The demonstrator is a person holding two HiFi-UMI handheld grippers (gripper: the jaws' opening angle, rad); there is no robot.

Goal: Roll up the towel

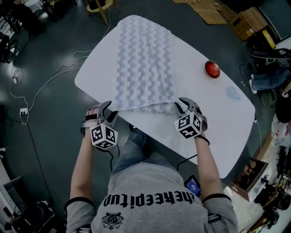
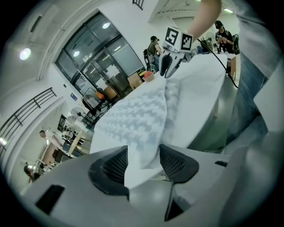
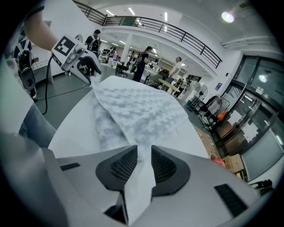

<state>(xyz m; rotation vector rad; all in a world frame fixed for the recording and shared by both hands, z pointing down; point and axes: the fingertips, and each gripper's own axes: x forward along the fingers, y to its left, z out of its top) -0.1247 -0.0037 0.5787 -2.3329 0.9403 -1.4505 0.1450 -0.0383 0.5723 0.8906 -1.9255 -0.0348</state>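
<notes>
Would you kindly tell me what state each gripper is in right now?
Left gripper: open, with the towel corner between its fingers.
Right gripper: closed on the towel's near edge.

Widest free room right of the towel [image 1: 144,63]: a bare band of white surface [image 1: 191,59] running from the far end down to the near edge. Blocked there only by a red round object [image 1: 212,68] at upper right and a small pale blue thing [image 1: 233,93] just below it, both well apart from the towel. Narrower bare strip along the towel's left side. Near corners taken by the left gripper [image 1: 108,109] and right gripper [image 1: 183,104]. Off the surface at left, loose cables [image 1: 47,81] on the floor; at top, a wooden stool [image 1: 102,7].
</notes>
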